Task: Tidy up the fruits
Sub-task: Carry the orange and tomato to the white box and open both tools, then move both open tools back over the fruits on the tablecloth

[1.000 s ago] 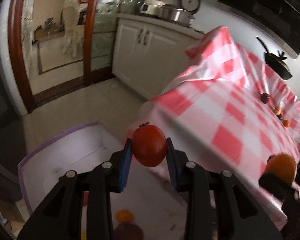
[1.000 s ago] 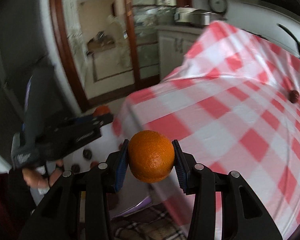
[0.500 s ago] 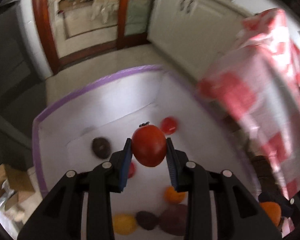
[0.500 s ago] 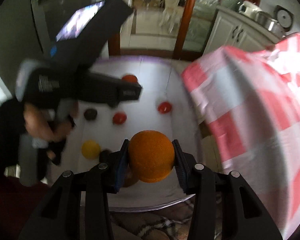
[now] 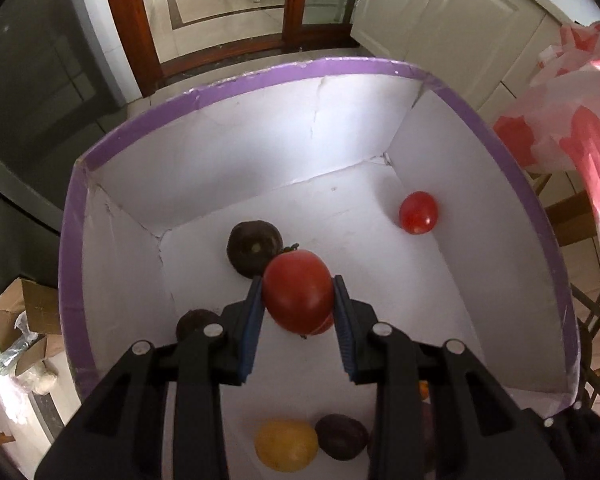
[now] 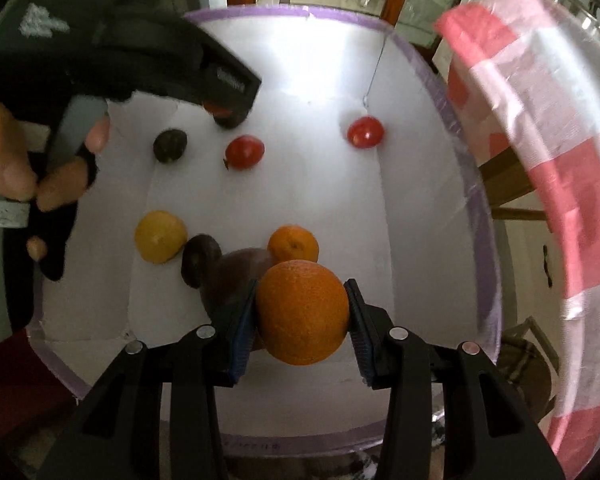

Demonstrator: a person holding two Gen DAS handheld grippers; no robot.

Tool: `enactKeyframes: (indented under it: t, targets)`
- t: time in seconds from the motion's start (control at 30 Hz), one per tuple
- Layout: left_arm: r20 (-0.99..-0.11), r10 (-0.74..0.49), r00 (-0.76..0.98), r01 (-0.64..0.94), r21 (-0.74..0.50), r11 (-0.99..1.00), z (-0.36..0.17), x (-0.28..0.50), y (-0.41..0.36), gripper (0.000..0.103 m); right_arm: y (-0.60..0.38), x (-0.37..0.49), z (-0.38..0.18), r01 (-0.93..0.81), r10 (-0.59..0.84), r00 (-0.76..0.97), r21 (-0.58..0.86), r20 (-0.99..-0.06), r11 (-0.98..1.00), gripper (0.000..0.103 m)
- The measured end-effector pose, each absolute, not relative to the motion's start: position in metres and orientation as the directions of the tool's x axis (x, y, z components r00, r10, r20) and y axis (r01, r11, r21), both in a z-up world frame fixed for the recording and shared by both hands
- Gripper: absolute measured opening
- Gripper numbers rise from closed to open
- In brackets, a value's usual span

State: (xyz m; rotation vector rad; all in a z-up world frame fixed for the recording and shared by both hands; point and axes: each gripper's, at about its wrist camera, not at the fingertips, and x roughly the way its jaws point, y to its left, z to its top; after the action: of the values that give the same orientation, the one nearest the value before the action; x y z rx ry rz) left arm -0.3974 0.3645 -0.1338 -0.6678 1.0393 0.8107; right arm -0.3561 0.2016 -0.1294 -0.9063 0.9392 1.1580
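My left gripper (image 5: 298, 300) is shut on a red tomato (image 5: 298, 290) and holds it inside a white box with a purple rim (image 5: 300, 70), above its floor. My right gripper (image 6: 302, 316) is shut on an orange (image 6: 302, 312) over the near part of the same box (image 6: 260, 12). On the box floor lie several fruits: a red tomato (image 5: 418, 212), dark round fruits (image 5: 252, 246), a yellow fruit (image 5: 286, 444), a small orange (image 6: 293, 244). The left gripper's body (image 6: 140, 60) shows in the right wrist view.
A table with a red-and-white checked cloth (image 6: 540, 160) stands right of the box. White cabinets (image 5: 440, 12) and a wood-framed glass door (image 5: 220, 8) are beyond it. Cardboard boxes (image 5: 24, 320) sit on the floor at left.
Both grippers swung from over the checked table to over the box and moved down into it, each still holding its fruit.
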Motion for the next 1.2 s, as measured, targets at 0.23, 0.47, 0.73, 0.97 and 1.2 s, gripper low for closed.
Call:
enactKeyframes:
  t: [0.23, 0.47, 0.73, 0.97, 1.2]
  targets:
    - [-0.916, 0.301, 0.264, -0.863, -0.085, 0.499, -0.129, -0.402, 0.371, 0.082, 0.199, -0.348, -0.120, -0.981, 0.349, 0.134, -0.073, -0.928, 0.182, 0.064]
    - [-0.915, 0.312, 0.258, -0.865, -0.075, 0.496, -0.123, -0.400, 0.372, 0.093, 0.194, -0.347, -0.109, -0.980, 0.382, 0.138, -0.071, -0.914, 0.185, 0.073]
    - [-0.906, 0.352, 0.235, -0.862, -0.027, 0.506, -0.107, -0.391, 0.367, 0.094, 0.188, -0.345, -0.095, -0.979, 0.425, 0.139, -0.060, -0.894, 0.194, 0.075]
    - [-0.875, 0.430, 0.221, -0.850, 0.043, 0.525, -0.077, -0.377, 0.357, 0.095, 0.176, -0.342, -0.070, -0.978, 0.496, 0.130, -0.030, -0.859, 0.204, 0.077]
    - [-0.766, 0.585, 0.265, -0.811, 0.151, 0.565, -0.016, -0.344, 0.329, 0.100, 0.141, -0.324, -0.006, -0.966, 0.670, 0.134, 0.055, -0.730, 0.253, 0.083]
